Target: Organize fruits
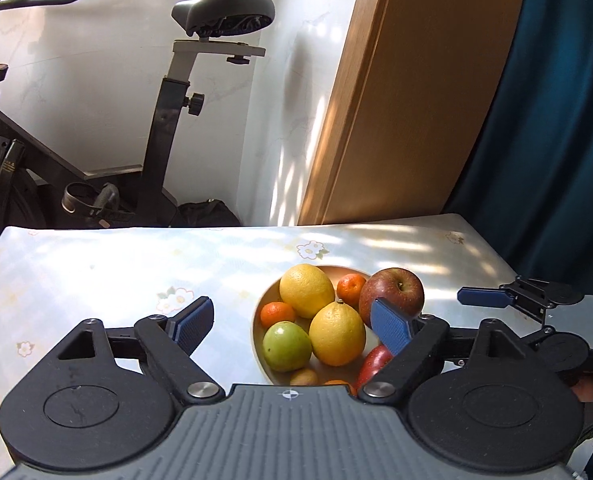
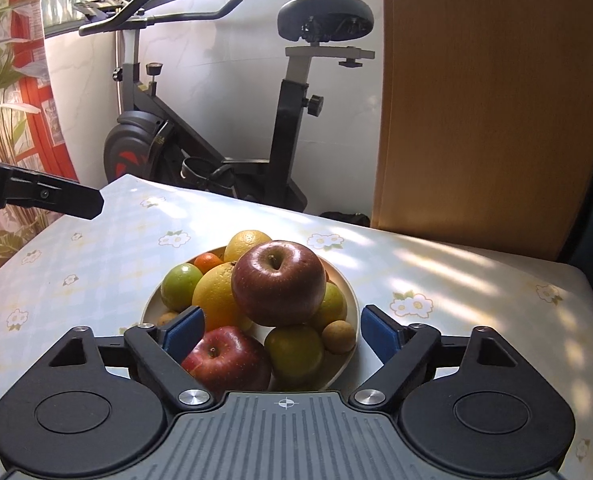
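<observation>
All the fruit in sight sits heaped in one shallow beige bowl (image 2: 346,292) on the flowered tablecloth (image 2: 96,248), and none lies loose on the cloth in either view. By that showing the gathering looks largely done, or else not yet begun if the fruit is meant to be sorted out of the bowl; the pictures do not settle which.

Left to right ahead of the left gripper (image 1: 292,322): a small mandarin (image 1: 277,314) and a green fruit (image 1: 287,346) lie just ahead of its gap, two yellow citrus (image 1: 337,334) beyond them, a second mandarin (image 1: 351,289) at the back, and a large red apple (image 1: 392,292) perched highest, right behind the right-hand blue pad (image 1: 390,326). This gripper hovers low over the bowl's near rim with its jaws spread wide and holding nothing. The right gripper's tip shows off to its right, above the cloth.

The right gripper (image 2: 282,332) faces the same pile, also wide open and empty. From its left: the green fruit (image 2: 180,286), an orange-yellow citrus (image 2: 216,300), a smaller red apple (image 2: 226,360) just ahead of the left pad, the big red apple (image 2: 278,282) on top, dead ahead between the pads, then a green-yellow fruit (image 2: 294,350) and a small tan round fruit (image 2: 338,337). It is level, aimed at the pile's middle, touching no fruit.
</observation>
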Motion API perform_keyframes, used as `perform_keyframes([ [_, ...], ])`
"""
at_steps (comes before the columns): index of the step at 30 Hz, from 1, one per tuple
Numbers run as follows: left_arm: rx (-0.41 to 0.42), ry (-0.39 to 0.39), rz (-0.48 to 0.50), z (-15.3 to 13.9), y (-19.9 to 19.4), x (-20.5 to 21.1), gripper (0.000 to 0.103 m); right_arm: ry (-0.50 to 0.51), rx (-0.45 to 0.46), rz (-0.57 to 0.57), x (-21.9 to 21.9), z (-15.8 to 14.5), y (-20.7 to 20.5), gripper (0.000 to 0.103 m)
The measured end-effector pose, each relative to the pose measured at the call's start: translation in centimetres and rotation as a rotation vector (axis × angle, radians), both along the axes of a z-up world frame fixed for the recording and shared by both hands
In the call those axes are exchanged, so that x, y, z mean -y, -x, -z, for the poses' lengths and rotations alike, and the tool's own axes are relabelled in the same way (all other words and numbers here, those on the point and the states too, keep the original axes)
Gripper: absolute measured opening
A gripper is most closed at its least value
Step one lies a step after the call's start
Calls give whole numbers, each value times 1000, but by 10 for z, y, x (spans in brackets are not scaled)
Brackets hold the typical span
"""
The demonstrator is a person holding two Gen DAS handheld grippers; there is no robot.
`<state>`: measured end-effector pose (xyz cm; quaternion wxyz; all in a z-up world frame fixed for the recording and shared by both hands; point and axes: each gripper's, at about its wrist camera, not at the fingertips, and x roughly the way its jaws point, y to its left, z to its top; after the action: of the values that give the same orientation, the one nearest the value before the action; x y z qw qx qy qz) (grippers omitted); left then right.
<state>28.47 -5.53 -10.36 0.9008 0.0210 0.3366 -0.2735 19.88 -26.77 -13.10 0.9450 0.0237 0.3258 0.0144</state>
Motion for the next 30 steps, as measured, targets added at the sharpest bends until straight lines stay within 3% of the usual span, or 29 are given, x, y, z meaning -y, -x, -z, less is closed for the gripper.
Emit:
perform_keyframes([
  [3,34,-31,-34,-7,13,-7,95,-29,32,51,0,-11,12,103],
  [6,58,-69,-96,-13,27,-14,103,-43,57,88,-2,-21,24,103],
  [9,105,-120,-155,-21,44,-18,103,-48,71,128,-6,-32,37,103],
  [19,154,-52,-276,-55,87,-46,103,-62,103,164,-34,-67,72,103],
  [30,216,-62,-379,-87,118,-62,103,-85,141,179,-48,-98,106,103],
])
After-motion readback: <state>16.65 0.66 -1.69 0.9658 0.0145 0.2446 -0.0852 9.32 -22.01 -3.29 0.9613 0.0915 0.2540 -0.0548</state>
